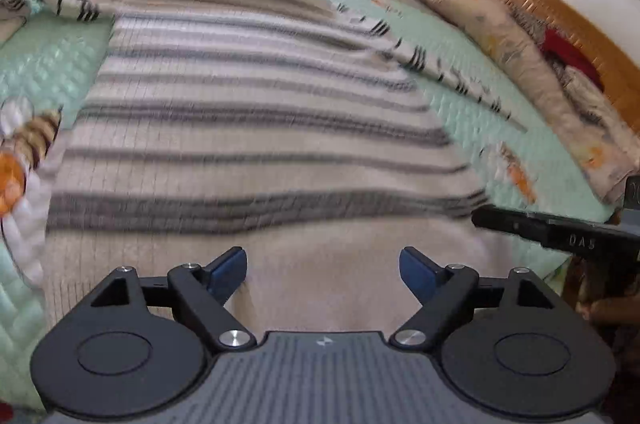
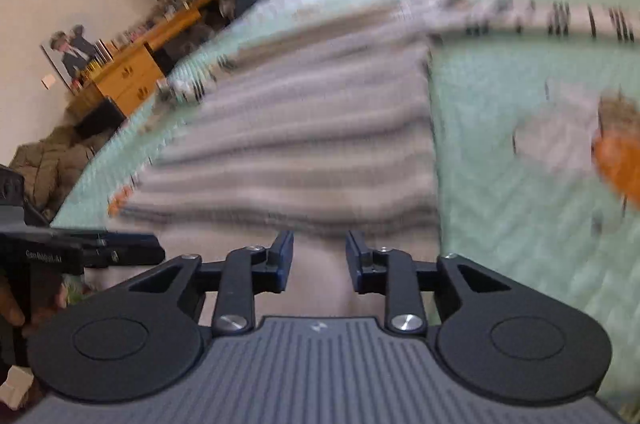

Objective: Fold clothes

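a: striped sweater (image 1: 256,128), spread flat on the mint quilted bedspread (image 1: 44,64), runs away from both claws, hem nearest, collar end far up the bed.

b: so its long axis is straight ahead of the fingers?

a: yes. the stripes cross that line. the plain hem band lies right under the left gripper (image 1: 323,272), whose blue pads stand wide apart with nothing between them, above the cloth rather than on it, as far as i can judge.

b: and the other one?

a: the right gripper (image 2: 319,260) is over the same hem, nearer the sweater's right edge. its pads are parted, narrower than the left's, and pinch nothing; only cloth shows beyond the gap. the view is blurred, so whether they touch the fabric i can't tell.

b: sleeves?

a: both lie stretched out sideways near the far end, left sleeve (image 1: 52,4) and right sleeve (image 1: 452,72). each hand sits on its own side, so each is the nearer one for its sleeve.

b: any basket or bin for the folded piece?

a: none on the bed. a rolled duvet (image 1: 520,64) lies along the wooden headboard (image 1: 560,8), well apart from the sweater.
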### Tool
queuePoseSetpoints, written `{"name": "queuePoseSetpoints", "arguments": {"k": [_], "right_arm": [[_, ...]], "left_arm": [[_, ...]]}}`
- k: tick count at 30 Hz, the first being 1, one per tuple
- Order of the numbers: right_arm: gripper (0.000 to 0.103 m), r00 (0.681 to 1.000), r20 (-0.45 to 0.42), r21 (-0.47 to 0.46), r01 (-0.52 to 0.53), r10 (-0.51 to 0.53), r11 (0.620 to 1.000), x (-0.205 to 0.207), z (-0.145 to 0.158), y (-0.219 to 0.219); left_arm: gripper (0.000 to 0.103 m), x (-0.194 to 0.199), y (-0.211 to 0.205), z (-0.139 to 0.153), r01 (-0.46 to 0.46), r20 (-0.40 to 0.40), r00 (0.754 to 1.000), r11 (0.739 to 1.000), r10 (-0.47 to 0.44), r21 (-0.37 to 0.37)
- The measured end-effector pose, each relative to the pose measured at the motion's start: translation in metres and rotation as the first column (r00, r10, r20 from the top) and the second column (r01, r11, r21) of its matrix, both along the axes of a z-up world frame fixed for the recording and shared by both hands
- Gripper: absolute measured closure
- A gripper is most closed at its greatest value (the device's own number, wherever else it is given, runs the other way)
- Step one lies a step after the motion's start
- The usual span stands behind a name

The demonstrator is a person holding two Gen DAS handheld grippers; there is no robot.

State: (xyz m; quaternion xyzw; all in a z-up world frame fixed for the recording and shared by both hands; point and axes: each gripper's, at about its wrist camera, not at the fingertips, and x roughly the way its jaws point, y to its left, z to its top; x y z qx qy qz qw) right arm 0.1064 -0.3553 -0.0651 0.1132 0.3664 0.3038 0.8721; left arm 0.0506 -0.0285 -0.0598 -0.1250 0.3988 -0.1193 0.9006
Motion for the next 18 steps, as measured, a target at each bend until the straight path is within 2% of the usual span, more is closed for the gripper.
{"name": "queuePoseSetpoints", "arguments": {"k": [1, 3, 5, 7, 9, 10, 12, 15, 18], "right_arm": [[0.064, 1.000, 0.025, 0.021, 0.002, -0.002, 1.000, 0.003, 0.009, 0.002], [0.053, 0.997, 0.074, 0.045, 0.005, -0.008, 0.999, 0.013, 0.022, 0.007], [0.050, 0.994, 0.112, 0.006, 0.014, -0.015, 1.000, 0.022, 0.023, 0.013], [0.049, 0.996, 0.089, -0.030, 0.033, -0.030, 0.999, 0.030, 0.009, 0.013], [0.049, 0.999, 0.025, -0.112, 0.051, -0.048, 0.992, 0.032, -0.018, 0.009], [0.050, 0.999, 0.003, -0.133, 0.047, -0.047, 0.990, 0.029, -0.033, 0.003], [0.050, 0.998, 0.060, -0.100, 0.029, -0.024, 0.995, 0.010, -0.041, -0.011], [0.050, 0.999, 0.047, -0.093, 0.026, -0.022, 0.995, 0.001, -0.037, -0.021], [0.049, 0.999, -0.010, -0.063, 0.039, -0.040, 0.997, 0.006, -0.028, -0.026]], "left_arm": [[0.018, 0.004, -0.001, 0.008, 0.001, 0.028, 1.000, 1.000, -0.001, 0.020], [0.013, 0.013, -0.008, 0.015, -0.016, 0.072, 0.997, 0.997, 0.010, 0.078], [0.010, 0.023, -0.005, 0.009, -0.054, 0.053, 0.997, 0.992, 0.049, 0.110], [0.009, 0.032, 0.001, -0.006, -0.094, -0.005, 0.995, 0.987, 0.096, 0.129], [0.010, 0.034, 0.007, -0.027, -0.103, -0.079, 0.990, 0.986, 0.114, 0.132], [0.010, 0.029, 0.007, -0.034, -0.098, -0.068, 0.992, 0.985, 0.109, 0.140], [0.001, 0.018, -0.001, -0.039, -0.061, -0.033, 0.997, 0.982, 0.068, 0.178], [0.001, 0.013, -0.007, -0.039, -0.030, -0.029, 0.999, 0.974, 0.038, 0.223], [0.005, 0.018, -0.001, -0.029, -0.035, -0.043, 0.998, 0.983, 0.044, 0.181]]}}
